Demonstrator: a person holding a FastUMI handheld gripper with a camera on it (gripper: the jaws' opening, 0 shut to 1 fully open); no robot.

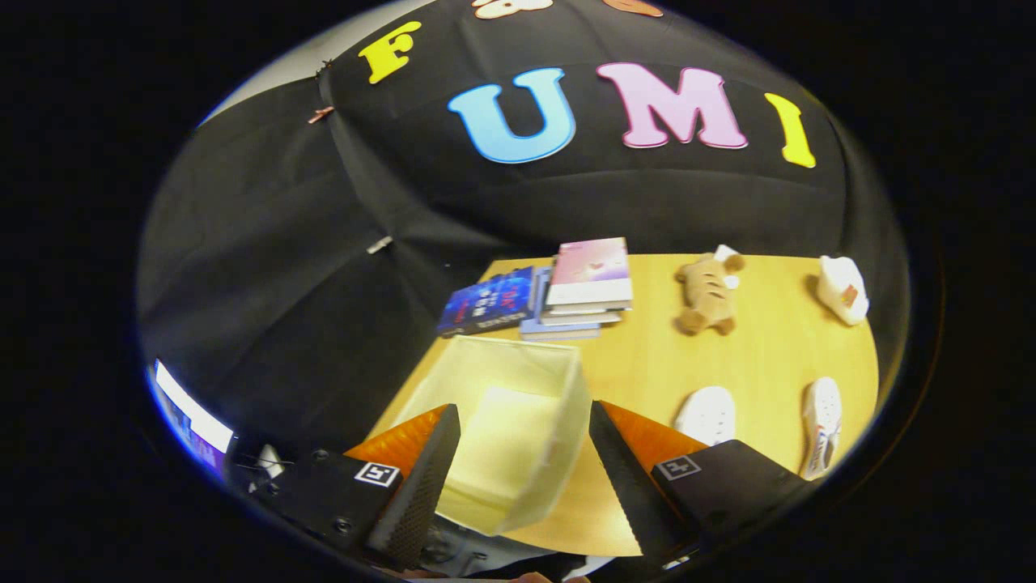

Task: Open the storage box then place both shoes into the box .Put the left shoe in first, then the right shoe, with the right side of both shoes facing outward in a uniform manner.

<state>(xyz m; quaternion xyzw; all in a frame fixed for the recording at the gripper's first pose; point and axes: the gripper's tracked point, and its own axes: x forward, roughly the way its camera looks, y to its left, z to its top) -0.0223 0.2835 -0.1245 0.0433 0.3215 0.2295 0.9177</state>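
A wooden table (777, 356) is set against a black cloth wall, with a lit screen (190, 421) off to the gripper's left, below table level.

In the gripper view, the gripper (524, 441) is held wide apart and empty, raised above the table. The box (506, 429) lies between and just ahead of the fingers, lidless, its interior bare; the opening step is judged done. Its right wall sits just inside the right finger, and its near corner overhangs the table edge.

Two shoes are seen to the right of the right finger: one shoe (708, 414) just beyond it, the other shoe (821, 425) farther right, near the table's right edge. Which is the left shoe cannot be told. Both lie apart from each other, which is judged to leave room for a finger on either side.

Beyond the box, books (558, 295) are stacked; a plush toy (708, 293) and a white object (842, 289) lie farther right, well clear of the path from shoes to box.
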